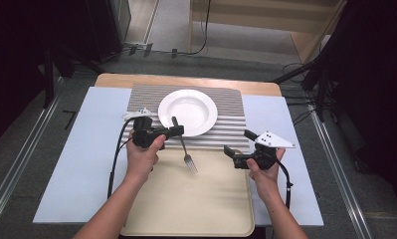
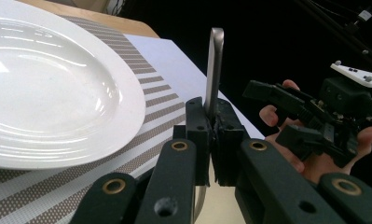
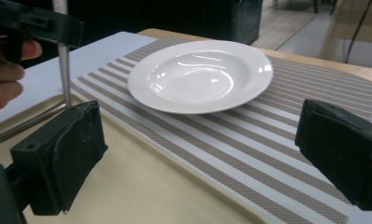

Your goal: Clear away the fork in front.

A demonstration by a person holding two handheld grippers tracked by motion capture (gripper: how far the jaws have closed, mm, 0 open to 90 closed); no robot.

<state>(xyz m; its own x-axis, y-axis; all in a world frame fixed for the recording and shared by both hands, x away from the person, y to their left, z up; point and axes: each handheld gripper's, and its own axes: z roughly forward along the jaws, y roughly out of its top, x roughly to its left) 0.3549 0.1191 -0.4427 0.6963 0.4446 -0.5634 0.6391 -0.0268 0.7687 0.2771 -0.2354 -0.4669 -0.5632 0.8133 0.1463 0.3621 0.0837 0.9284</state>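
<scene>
On striped placemat (image 1: 231,107), white plate (image 1: 188,112) empty, beige tray (image 1: 196,199) bare

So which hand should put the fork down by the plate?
The left. Its gripper is already clamped on the shiny metal fork, right beside the round white plate on the striped placemat. The right gripper has open fingers holding nothing, farther off over the beige tray.

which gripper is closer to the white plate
Left. The left gripper, shut on the fork, sits right at the white plate's near-left rim. The right gripper, jaws open, hangs farther off by the striped mat's near-right corner.
</scene>
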